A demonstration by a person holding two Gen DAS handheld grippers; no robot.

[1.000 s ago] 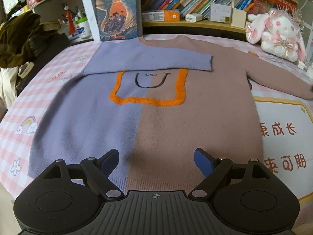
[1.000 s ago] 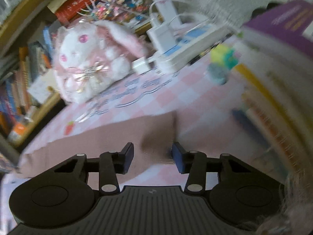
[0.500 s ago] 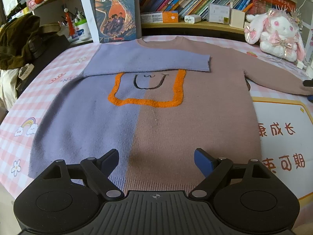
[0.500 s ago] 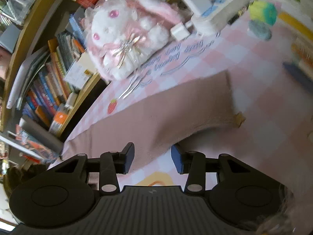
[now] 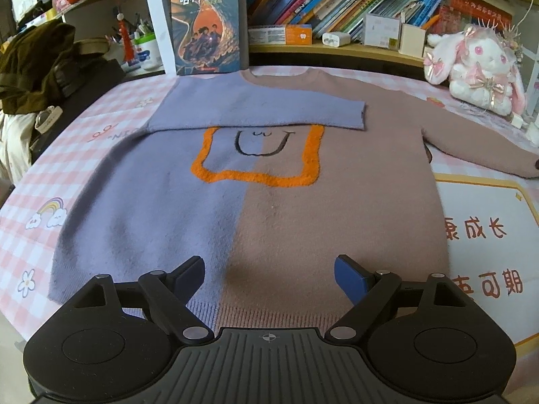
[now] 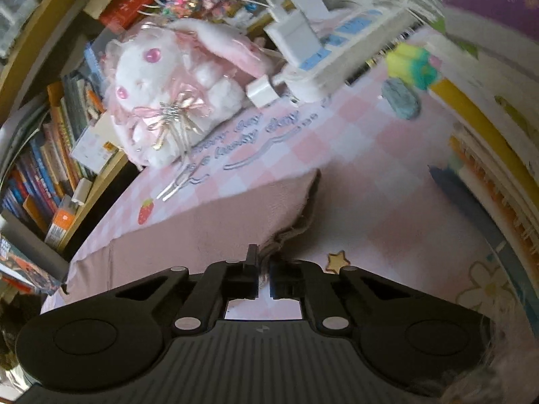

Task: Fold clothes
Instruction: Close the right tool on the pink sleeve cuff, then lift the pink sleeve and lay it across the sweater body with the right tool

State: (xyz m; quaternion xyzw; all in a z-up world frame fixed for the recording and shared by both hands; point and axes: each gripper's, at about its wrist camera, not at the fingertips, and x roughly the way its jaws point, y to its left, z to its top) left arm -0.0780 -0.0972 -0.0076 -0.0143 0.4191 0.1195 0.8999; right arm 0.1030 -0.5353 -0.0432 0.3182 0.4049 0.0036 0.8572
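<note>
Left wrist: left tool [image 5: 269,271] spread wide, nothing gripped, above hem of sweater [image 5: 256,208] lying flat on checked surface [image 5: 43,181]; purple sleeve [image 5: 256,111] folded across chest.
Right wrist: right tool [image 6: 263,269] clamped on brown sleeve cuff [image 6: 293,232]; plush rabbit [image 6: 168,94] beyond.

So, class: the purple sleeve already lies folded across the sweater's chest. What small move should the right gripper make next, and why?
Probably lift the brown sleeve's cuff slightly and carry it across the chest. The right gripper is shut on that cuff, the brown sleeve lies stretched out over the tablecloth, and the purple sleeve is already folded across the sweater. The left gripper hangs open above the hem.
</note>
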